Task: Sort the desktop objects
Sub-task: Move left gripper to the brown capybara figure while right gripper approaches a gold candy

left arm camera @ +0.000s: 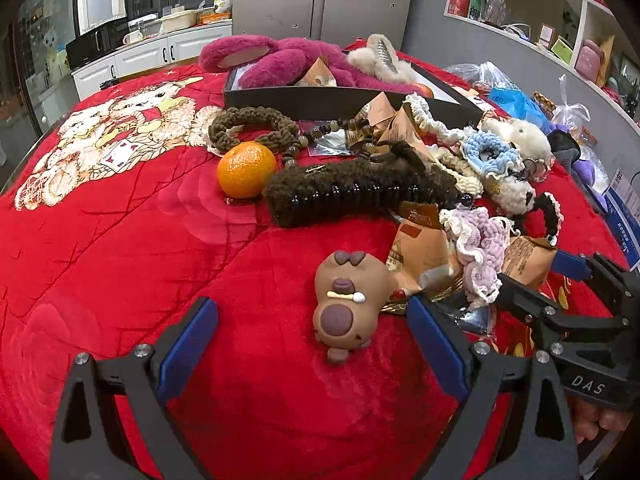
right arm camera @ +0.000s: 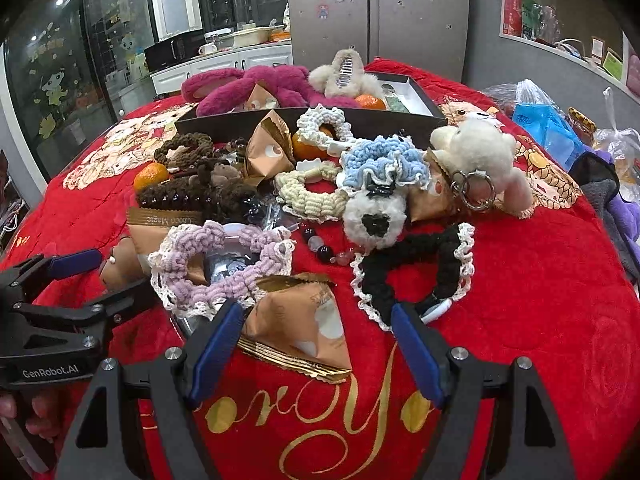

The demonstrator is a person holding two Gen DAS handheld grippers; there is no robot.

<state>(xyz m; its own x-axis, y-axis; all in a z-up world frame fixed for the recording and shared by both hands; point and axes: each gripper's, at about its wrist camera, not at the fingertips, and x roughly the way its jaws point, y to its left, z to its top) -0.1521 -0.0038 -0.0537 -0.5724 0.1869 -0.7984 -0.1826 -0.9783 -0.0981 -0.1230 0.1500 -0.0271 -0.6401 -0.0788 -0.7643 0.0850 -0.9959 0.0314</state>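
Observation:
My left gripper [left arm camera: 312,320] is open just above the red blanket, and a small brown capybara toy [left arm camera: 346,304] lies between its blue pads without touching them. The right gripper [right arm camera: 316,328] is open too, its fingers on either side of a tan snack packet [right arm camera: 304,320]. In the right wrist view the left gripper [right arm camera: 100,280] comes in from the left by the toy [right arm camera: 120,264]. A lilac crochet scrunchie [right arm camera: 224,264] lies just beyond the packet, and a black lace-edged scrunchie [right arm camera: 420,268] is at the right finger.
A heap sits mid-blanket: a mandarin [left arm camera: 246,170], a brown fuzzy hair claw [left arm camera: 352,192], a blue scrunchie [right arm camera: 380,164], a white plush keychain [right arm camera: 476,152]. Behind it a black box [left arm camera: 320,98] holds a pink plush [left arm camera: 288,60]. Plastic bags crowd the right edge.

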